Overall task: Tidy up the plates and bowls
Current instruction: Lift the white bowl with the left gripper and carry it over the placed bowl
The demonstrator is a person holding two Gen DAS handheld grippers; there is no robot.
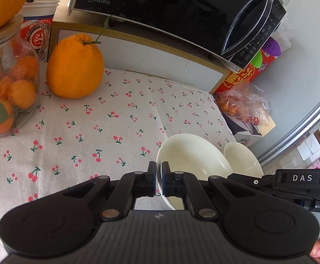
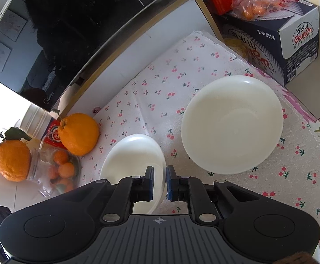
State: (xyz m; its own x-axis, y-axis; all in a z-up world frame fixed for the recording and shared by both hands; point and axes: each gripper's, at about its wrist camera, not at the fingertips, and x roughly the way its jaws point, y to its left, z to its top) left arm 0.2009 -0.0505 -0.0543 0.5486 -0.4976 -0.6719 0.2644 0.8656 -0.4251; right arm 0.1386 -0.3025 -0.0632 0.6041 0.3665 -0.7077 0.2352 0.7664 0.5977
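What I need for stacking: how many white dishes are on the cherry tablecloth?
2: a white bowl clamped by the right gripper, and a larger white dish right of it; others may be hidden.

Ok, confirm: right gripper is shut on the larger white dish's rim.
Wrong dish. The right wrist view shows the right gripper shut on the smaller white bowl's rim; the larger white dish sits free beside it.

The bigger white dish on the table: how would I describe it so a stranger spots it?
Below the black microwave lies a cherry-print tablecloth with two white dishes on it. The one meant is the wide, shallow dish towards the blue-and-white box. Unlike the smaller bowl, whose rim the right gripper pinches, it sits free and untouched.
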